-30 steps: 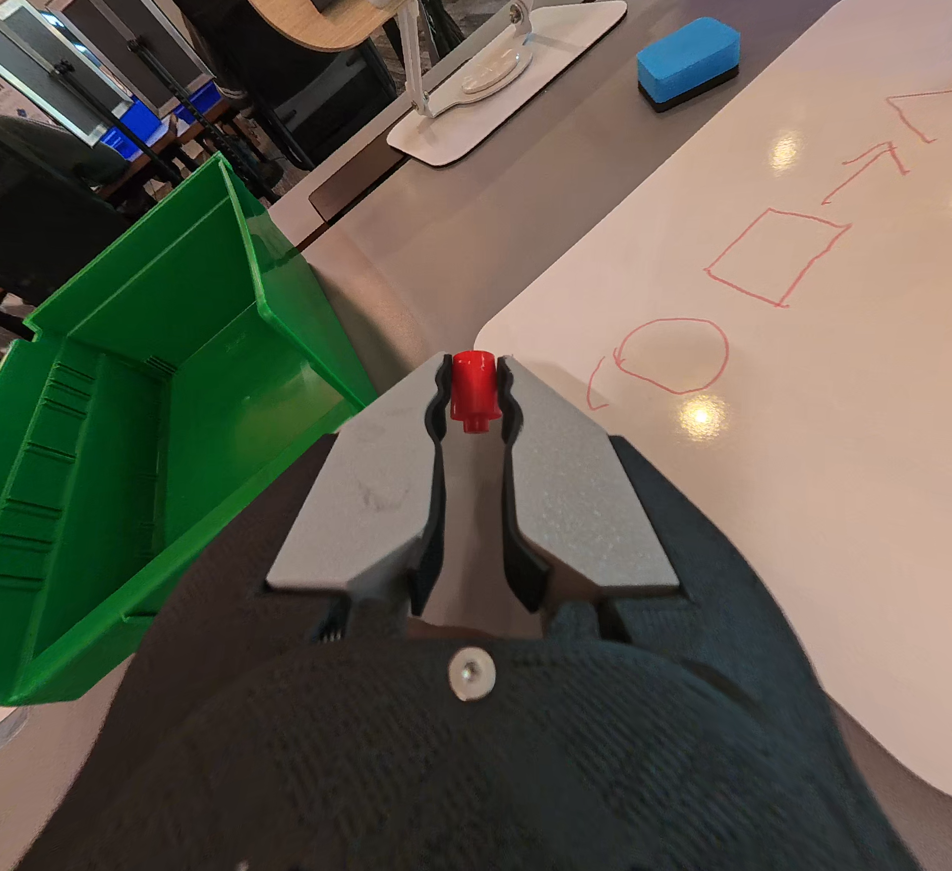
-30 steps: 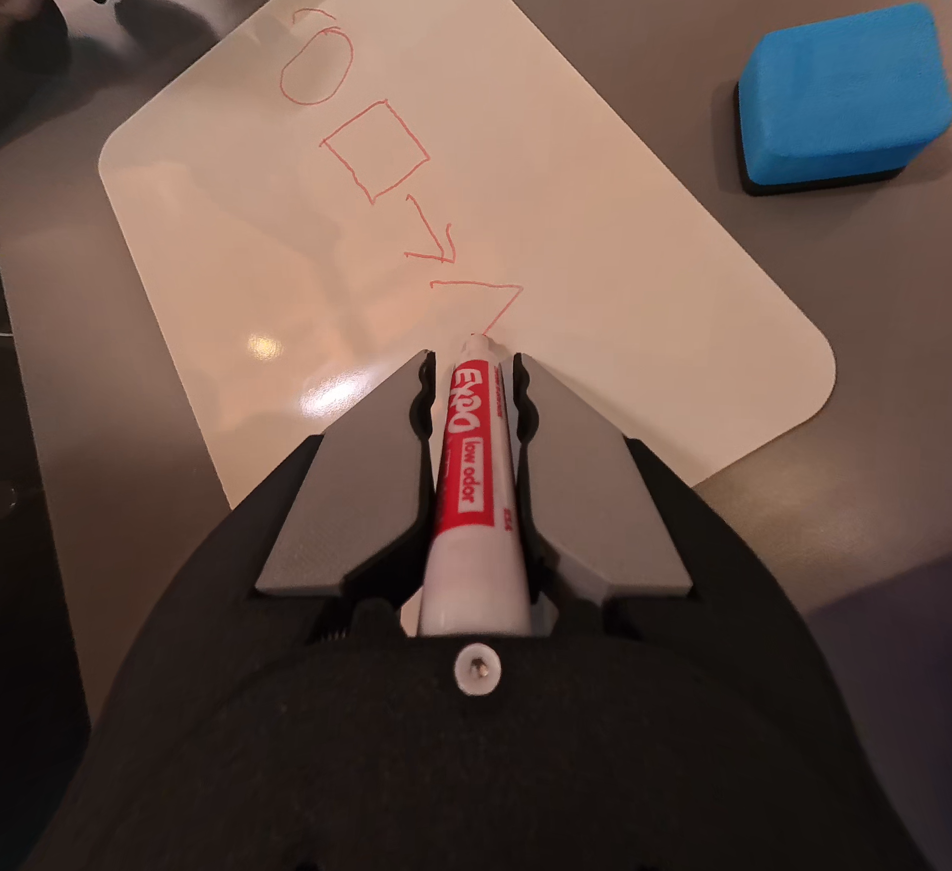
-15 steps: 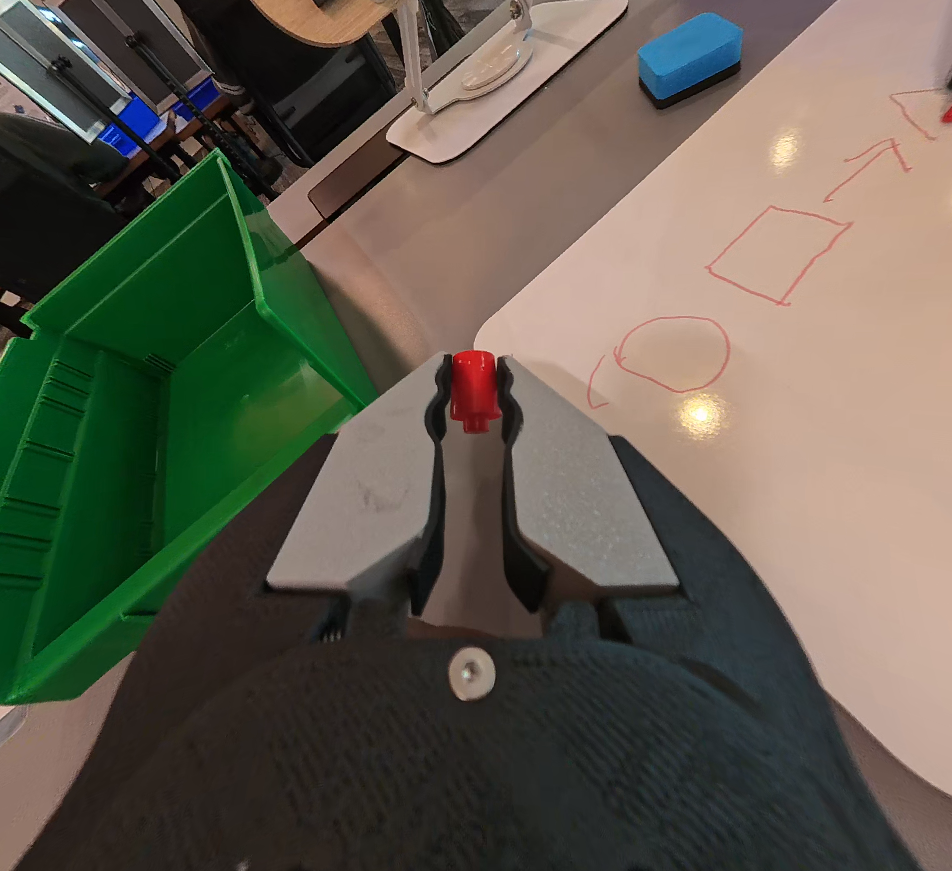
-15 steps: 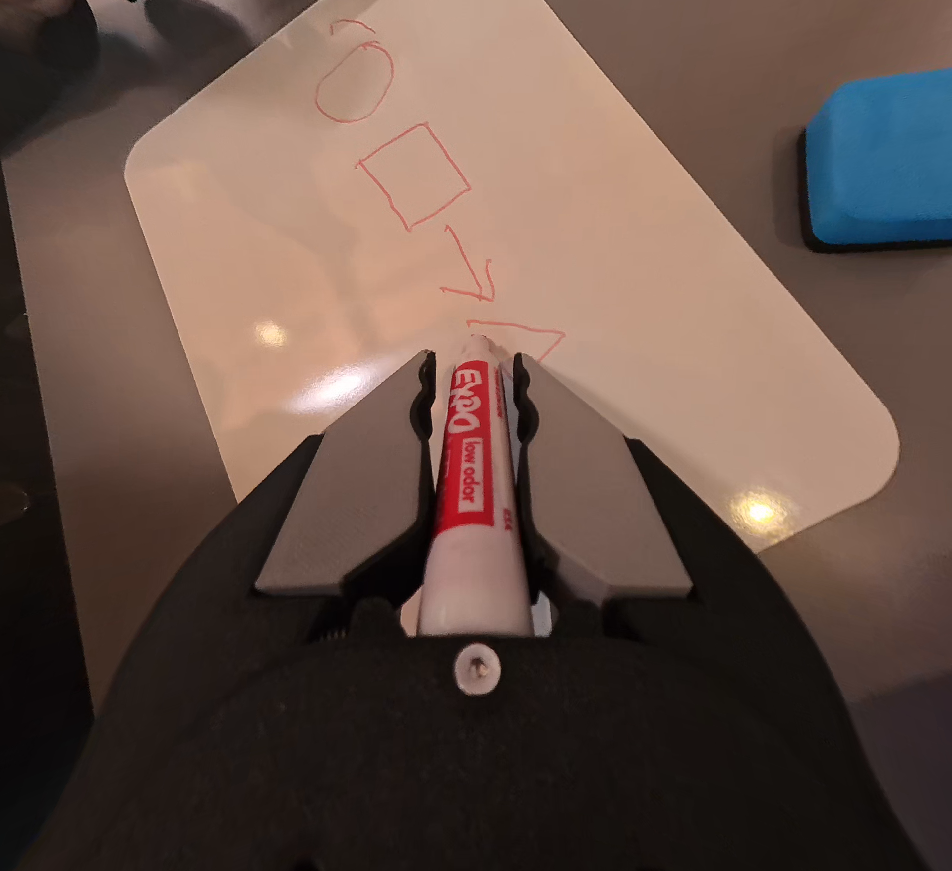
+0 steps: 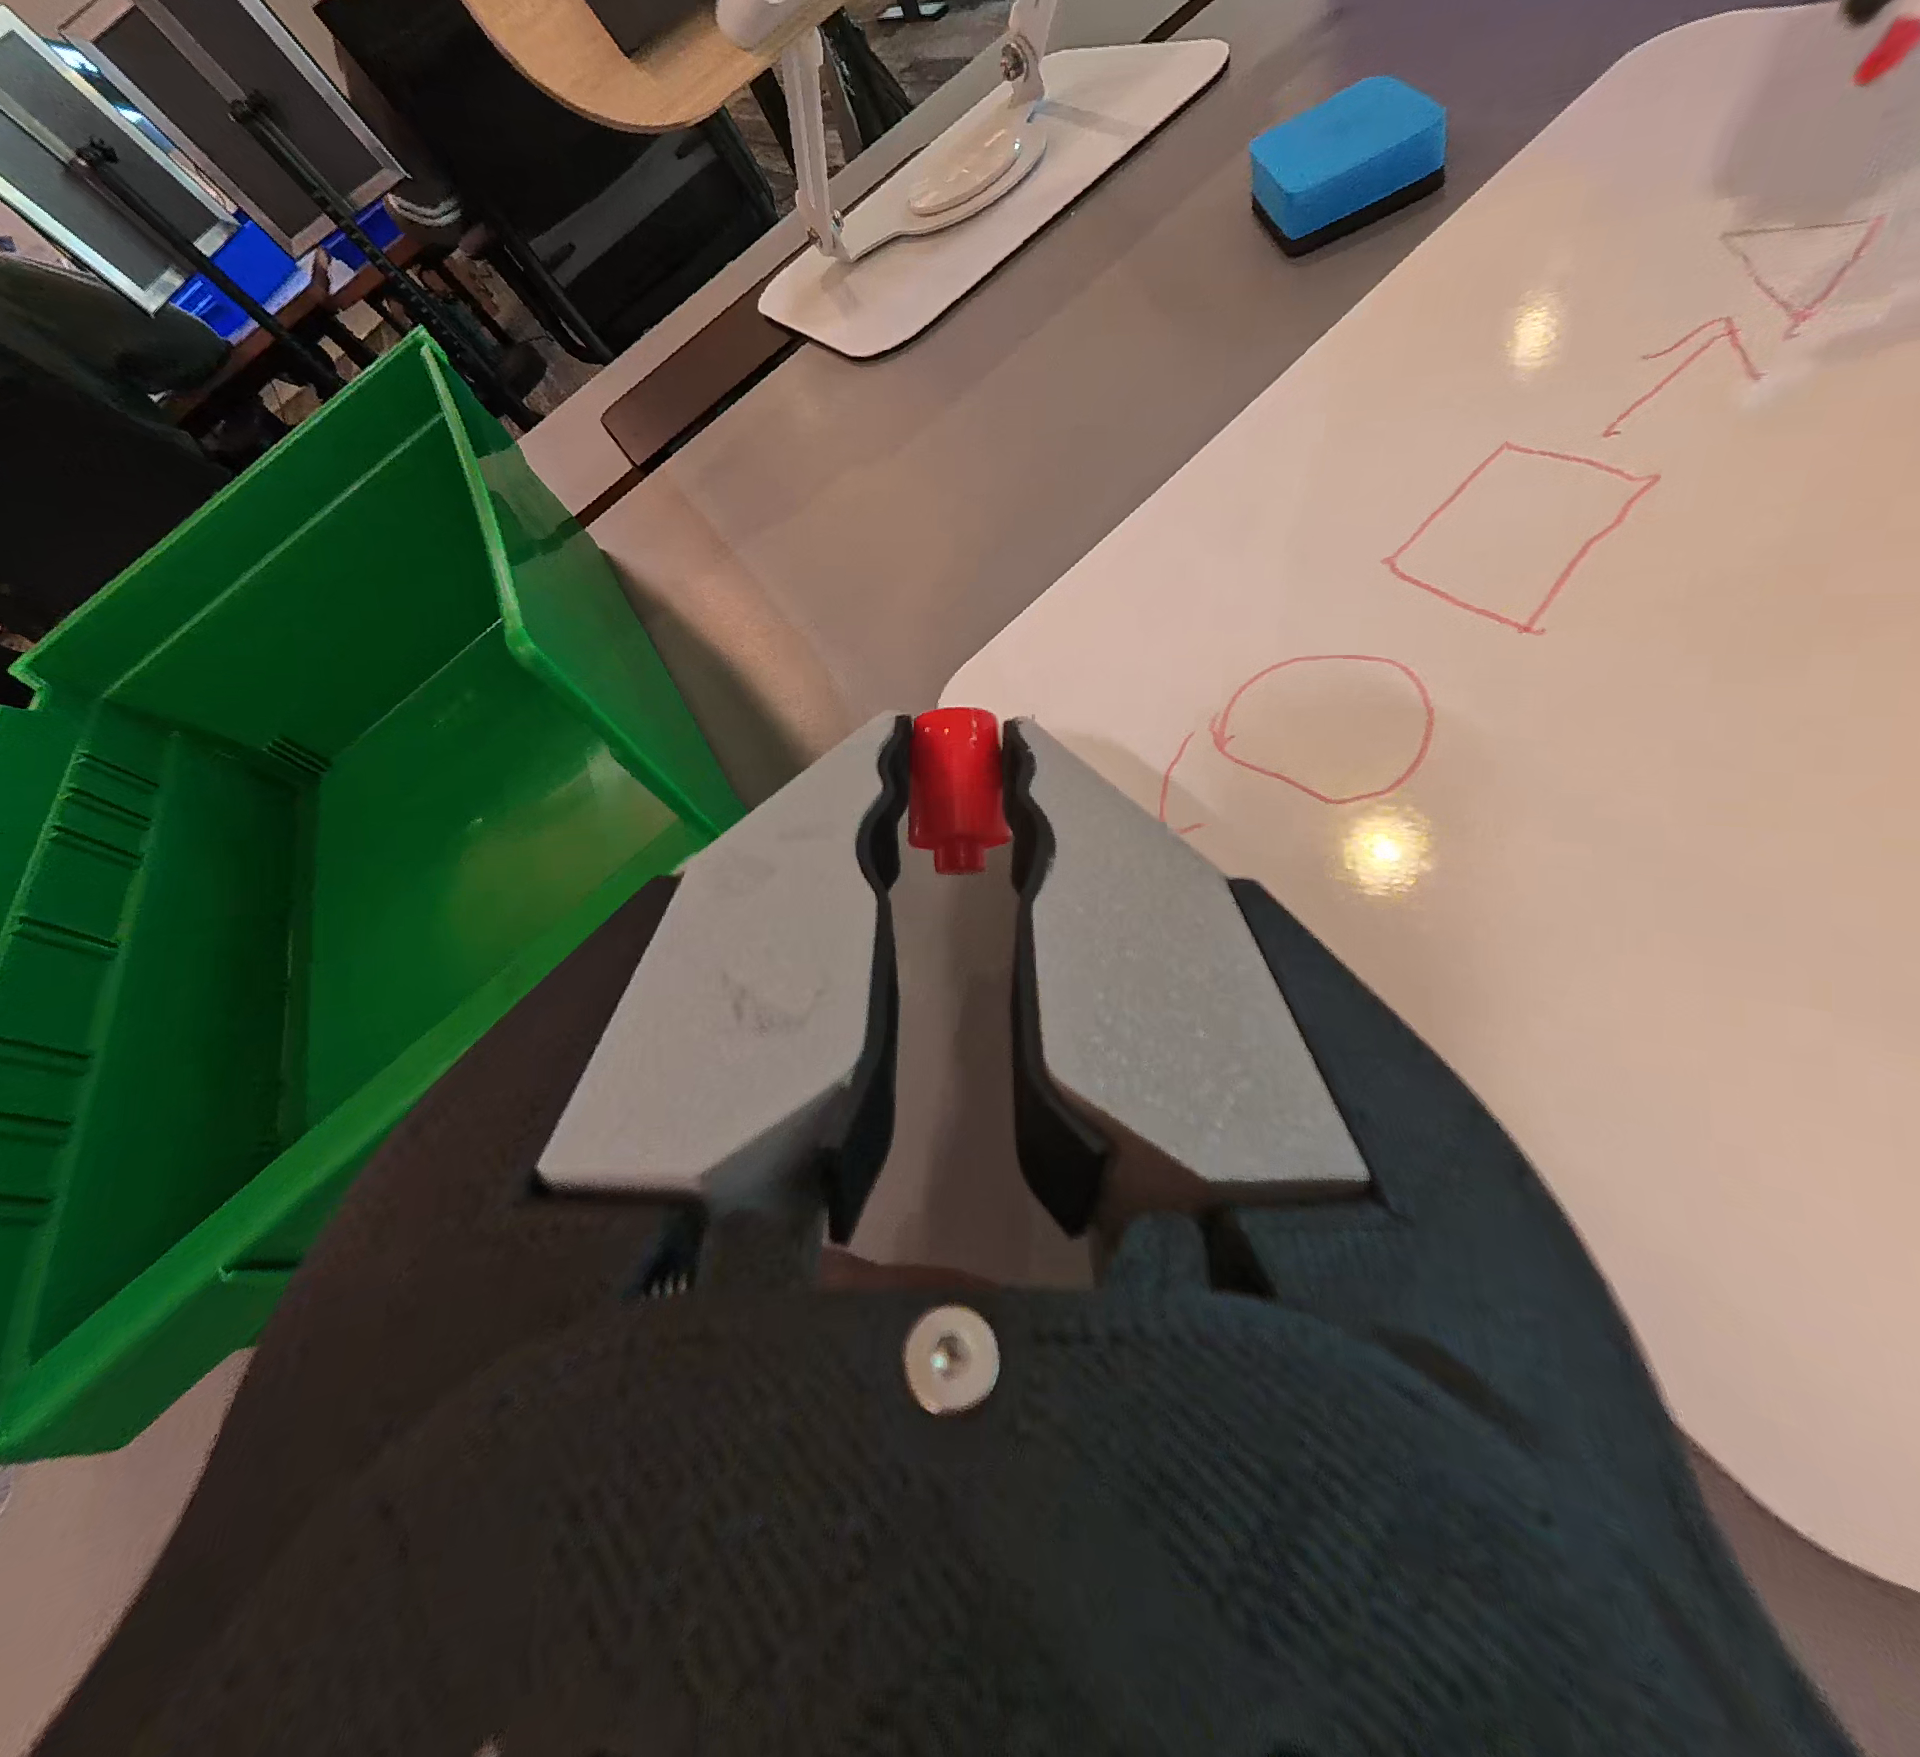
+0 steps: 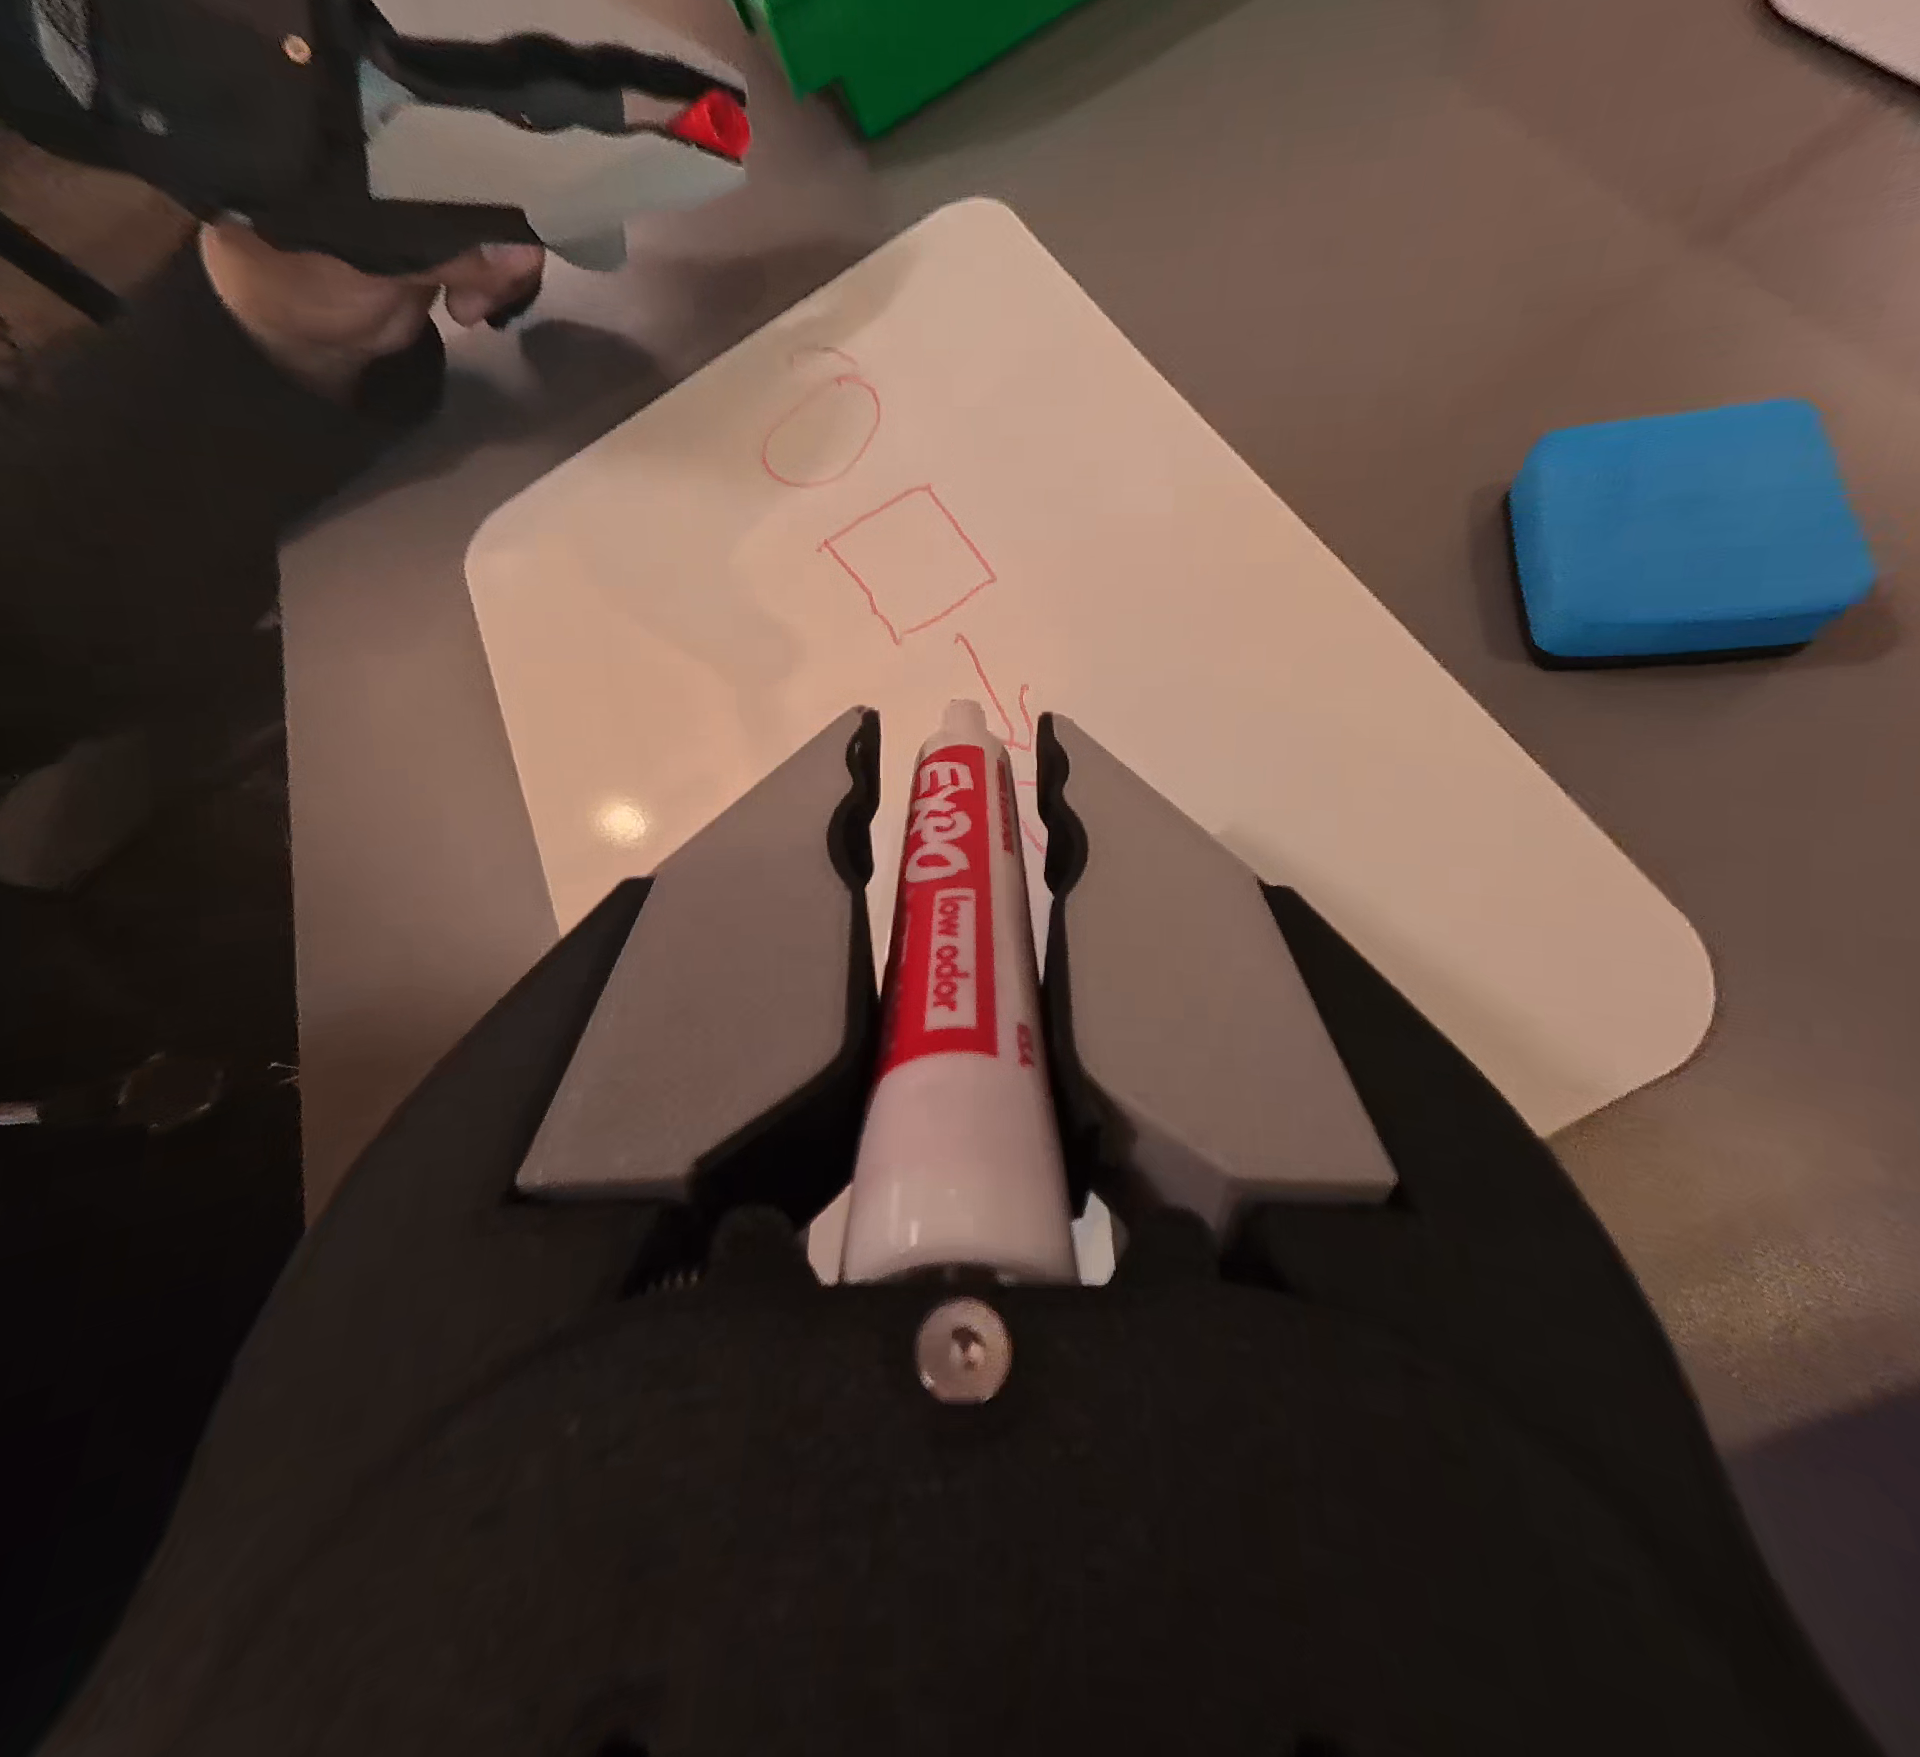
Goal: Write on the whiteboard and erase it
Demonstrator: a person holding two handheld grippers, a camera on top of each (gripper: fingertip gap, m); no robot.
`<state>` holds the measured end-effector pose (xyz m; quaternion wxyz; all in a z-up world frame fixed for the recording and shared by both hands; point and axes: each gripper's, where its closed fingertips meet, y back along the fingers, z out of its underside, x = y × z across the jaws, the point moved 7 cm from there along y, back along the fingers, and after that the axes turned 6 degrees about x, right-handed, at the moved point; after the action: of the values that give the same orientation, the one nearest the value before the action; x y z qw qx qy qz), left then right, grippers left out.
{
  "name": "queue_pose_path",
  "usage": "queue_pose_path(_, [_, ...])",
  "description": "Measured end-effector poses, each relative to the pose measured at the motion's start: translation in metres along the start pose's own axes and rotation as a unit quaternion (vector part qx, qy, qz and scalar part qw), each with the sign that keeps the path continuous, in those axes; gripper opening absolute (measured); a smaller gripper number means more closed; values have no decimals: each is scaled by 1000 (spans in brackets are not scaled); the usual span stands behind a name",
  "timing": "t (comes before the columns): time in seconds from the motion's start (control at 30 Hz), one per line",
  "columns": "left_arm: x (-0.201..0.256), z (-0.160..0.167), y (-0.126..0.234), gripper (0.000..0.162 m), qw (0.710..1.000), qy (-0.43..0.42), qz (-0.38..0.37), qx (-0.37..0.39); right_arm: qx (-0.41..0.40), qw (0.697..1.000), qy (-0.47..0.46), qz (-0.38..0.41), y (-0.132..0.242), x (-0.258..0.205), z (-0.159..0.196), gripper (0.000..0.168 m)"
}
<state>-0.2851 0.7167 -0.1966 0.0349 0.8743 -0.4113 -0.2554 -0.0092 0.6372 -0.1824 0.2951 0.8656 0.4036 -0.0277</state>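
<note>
**Shapes Drawn, Cap and Eraser Wait**

Over the grey counter [image 5: 1039,419], your right gripper [image 6: 958,772] has its jaws closed on the red-and-white marker [image 6: 961,959], barrel running back along the fingers and the uncapped tip pointing down toward the whiteboard [image 6: 1195,668]. Whether the tip touches the surface cannot be told from the right wrist view. Your left gripper [image 5: 958,793] holds its jaws narrow around the red marker cap [image 5: 958,788], just off the board's near corner.

On the whiteboard, which lies flat on the counter, red line drawings run in a row: a circle [image 5: 1325,731], a square [image 5: 1517,538], an arrow [image 5: 1683,377] and a triangle [image 5: 1803,268]. The writing looks about finished.

To do the next part well, bring marker and cap together along one axis, tip into the cap's open end, and press straight so the tip does not smear either finger. Keep the board from sliding when you wipe. The blue eraser [image 6: 1683,528] sits on the counter just beside the board's far edge, untouched.

Beside your left gripper stands the green bin [image 5: 312,772]; the part of its inside that shows holds nothing.
</note>
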Motion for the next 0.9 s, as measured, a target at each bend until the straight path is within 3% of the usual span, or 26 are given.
queue_pose_path(0.13, [4, -3, 1, 15, 1000, 6, 19, 15, 16, 1000, 4, -11, 1, -6, -6, 30])
queue_pose_path(0.23, [13, -16, 7, 15, 995, 0, 59, 77, 34, 999, 4, -38, -4, -16, -10, 28])
queue_pose_path(0.43, [41, -32, 17, 15, 977, -105, 95, 160, 66, 992, 45, -93, -18, -57, -23, 29])
queue_pose_path(0.67, [64, -43, 30, 16, 951, -160, 131, 230, 88, 988, 76, -98, -46, -84, -34, 29])
queue_pose_path(0.9, [72, -46, 36, 16, 940, -186, 141, 248, 98, 986, 74, -112, -53, -91, -41, 28])
